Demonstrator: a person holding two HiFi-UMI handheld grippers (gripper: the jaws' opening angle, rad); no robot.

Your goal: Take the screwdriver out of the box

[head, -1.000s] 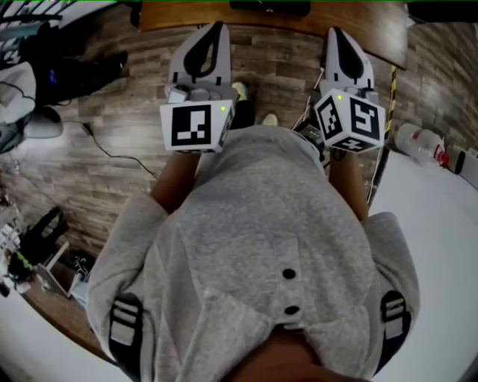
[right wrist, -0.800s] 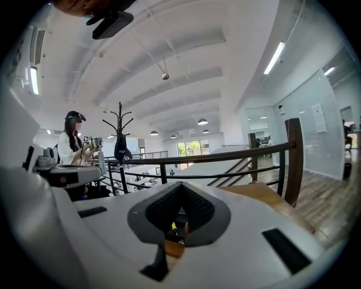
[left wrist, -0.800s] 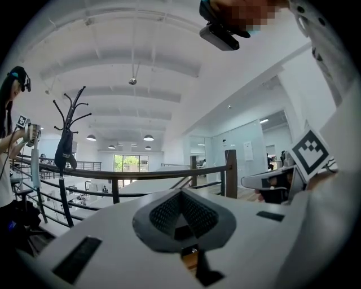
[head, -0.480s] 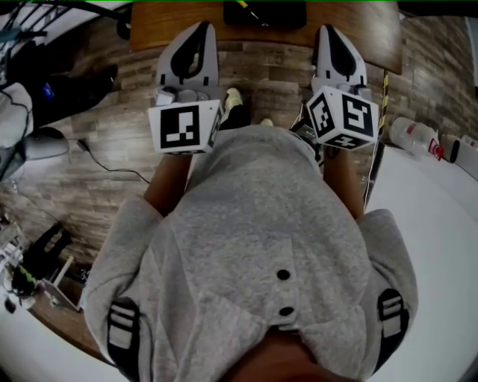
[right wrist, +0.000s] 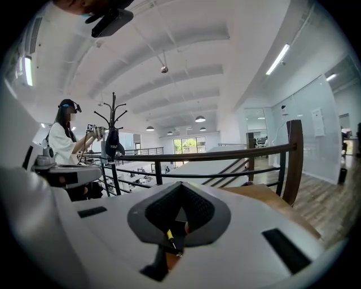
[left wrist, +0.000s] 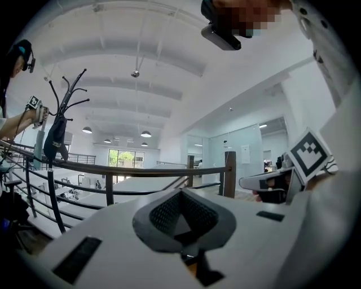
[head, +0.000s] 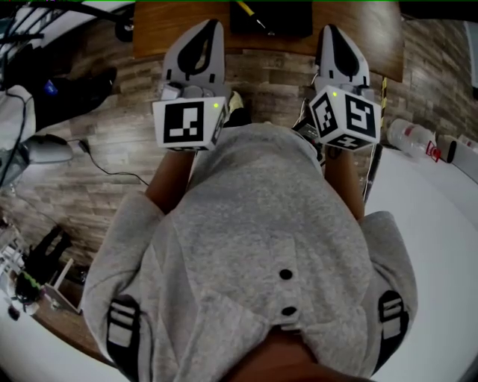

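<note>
While both forearms reach forward nearly level, the left gripper (head: 200, 37) and right gripper (head: 340, 41) hover over plank floor (head: 112, 164), short of the wooden table (head: 172, 22); the screwdriver (head: 250, 11) lies in the black box (head: 287, 22) near its front edge. Left gripper view: jaws together, empty, railing (left wrist: 141, 169) beyond. Right gripper view: jaws together, empty.

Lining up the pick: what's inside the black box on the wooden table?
A yellow-handled screwdriver lies slanted in the black box on the wooden table. The box runs off the head view's top edge, so anything further in is unseen.
</note>
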